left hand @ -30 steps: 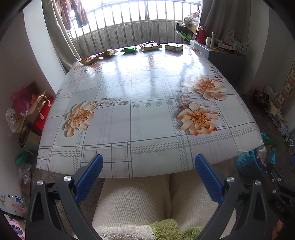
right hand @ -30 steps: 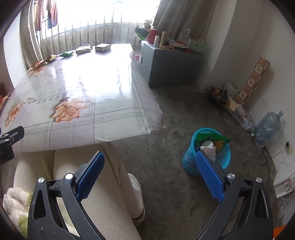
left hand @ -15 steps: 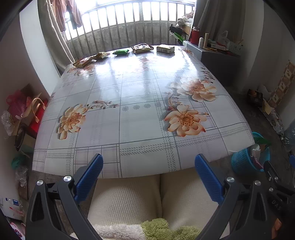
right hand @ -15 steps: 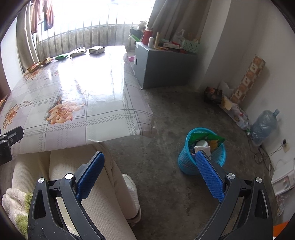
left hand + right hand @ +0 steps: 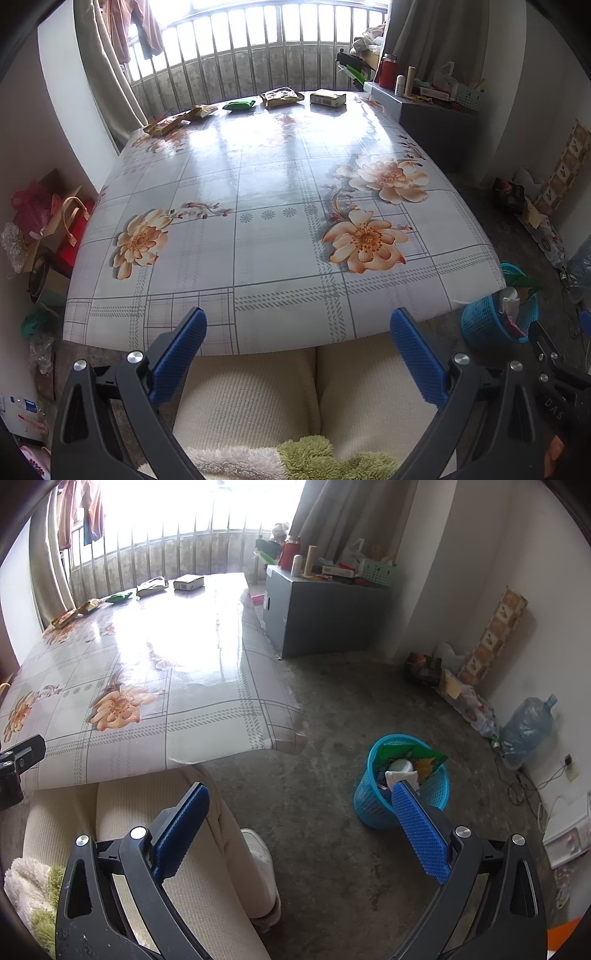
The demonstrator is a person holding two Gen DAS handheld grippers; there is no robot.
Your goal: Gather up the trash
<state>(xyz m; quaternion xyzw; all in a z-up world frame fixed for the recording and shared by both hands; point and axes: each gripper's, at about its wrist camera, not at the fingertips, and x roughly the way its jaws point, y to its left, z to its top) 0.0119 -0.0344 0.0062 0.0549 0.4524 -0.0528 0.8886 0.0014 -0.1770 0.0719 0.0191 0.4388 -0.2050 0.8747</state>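
Observation:
Several wrappers and packets lie along the far edge of the flowered table [image 5: 258, 192]: a small box [image 5: 328, 98], a brown snack bag [image 5: 281, 96], a green packet [image 5: 239, 105] and yellow wrappers [image 5: 173, 121]. They also show in the right wrist view, the box [image 5: 189, 582] among them. A blue trash basket [image 5: 402, 781] holding trash stands on the floor right of the table; it also shows in the left wrist view [image 5: 496, 317]. My left gripper [image 5: 295, 332] is open and empty over the person's lap, near the table's front edge. My right gripper [image 5: 299, 808] is open and empty above the floor, left of the basket.
A grey cabinet [image 5: 325, 613] with bottles stands beyond the table's right side. A water jug [image 5: 526, 725] and boxes line the right wall. Bags [image 5: 44, 221] are piled on the floor left of the table. The person's legs [image 5: 306, 391] are under the front edge.
Both grippers have drawn back and risen slightly; the table and the basket sit a little farther away in view. Both stay open and empty.

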